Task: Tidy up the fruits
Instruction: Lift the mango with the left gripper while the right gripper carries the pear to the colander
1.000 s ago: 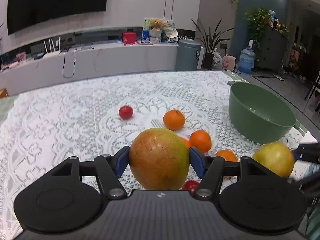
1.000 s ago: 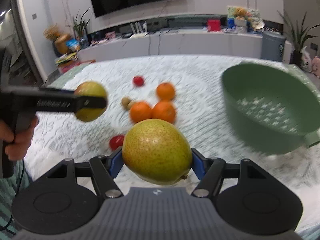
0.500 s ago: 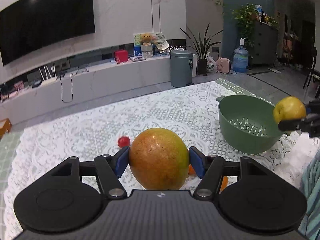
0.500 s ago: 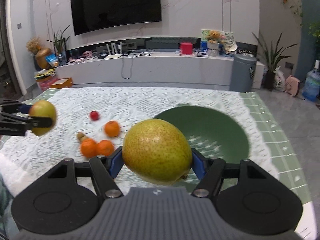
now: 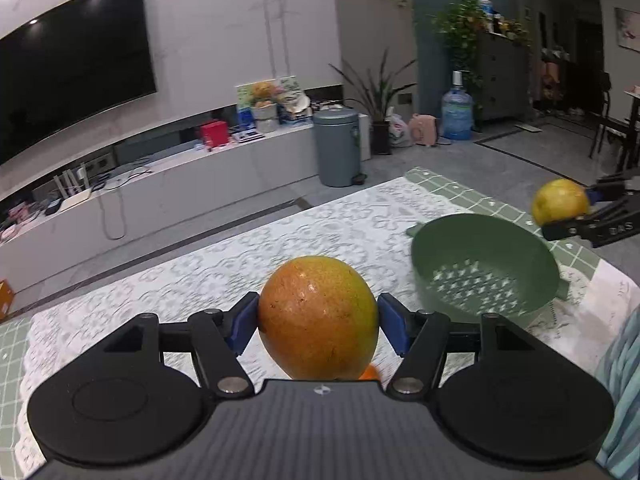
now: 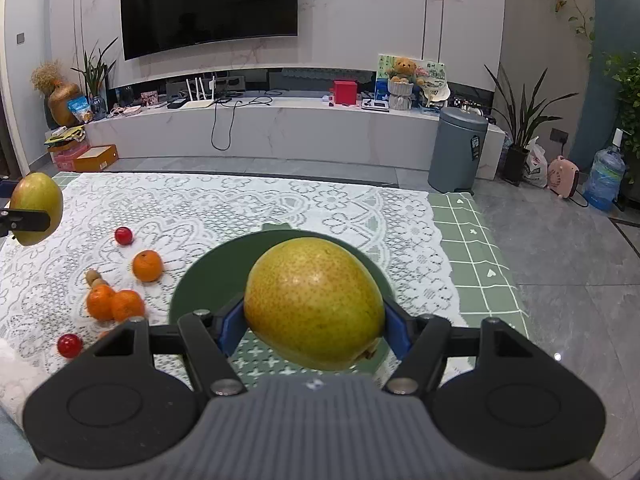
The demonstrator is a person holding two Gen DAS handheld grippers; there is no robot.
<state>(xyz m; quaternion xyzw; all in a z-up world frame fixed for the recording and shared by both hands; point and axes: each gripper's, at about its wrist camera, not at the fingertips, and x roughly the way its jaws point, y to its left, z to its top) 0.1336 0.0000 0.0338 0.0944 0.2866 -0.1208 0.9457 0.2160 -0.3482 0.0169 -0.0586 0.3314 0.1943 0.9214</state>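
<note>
My left gripper (image 5: 318, 322) is shut on an orange-green mango (image 5: 318, 318), held in the air above the lace tablecloth. My right gripper (image 6: 314, 322) is shut on a yellow-green pear (image 6: 314, 304), which hangs over the green colander bowl (image 6: 200, 276). The left wrist view has the bowl (image 5: 484, 268) at the right, with the pear (image 5: 560, 202) and right gripper above its far rim. At the far left edge of the right wrist view, the mango (image 6: 36, 208) hangs high over the table.
Several oranges (image 6: 147, 266) and two small red fruits (image 6: 123, 236) (image 6: 70, 345) lie on the lace tablecloth (image 6: 240, 208) left of the bowl, beside a small brown fruit (image 6: 93, 277). A green checked mat (image 6: 480, 260) covers the table's right end. Beyond stand a TV bench and a grey bin (image 6: 456, 150).
Both grippers rose with their fruit. The right one travelled over the bowl with the pear. The left one lifted the mango away from the loose fruit and rolled.
</note>
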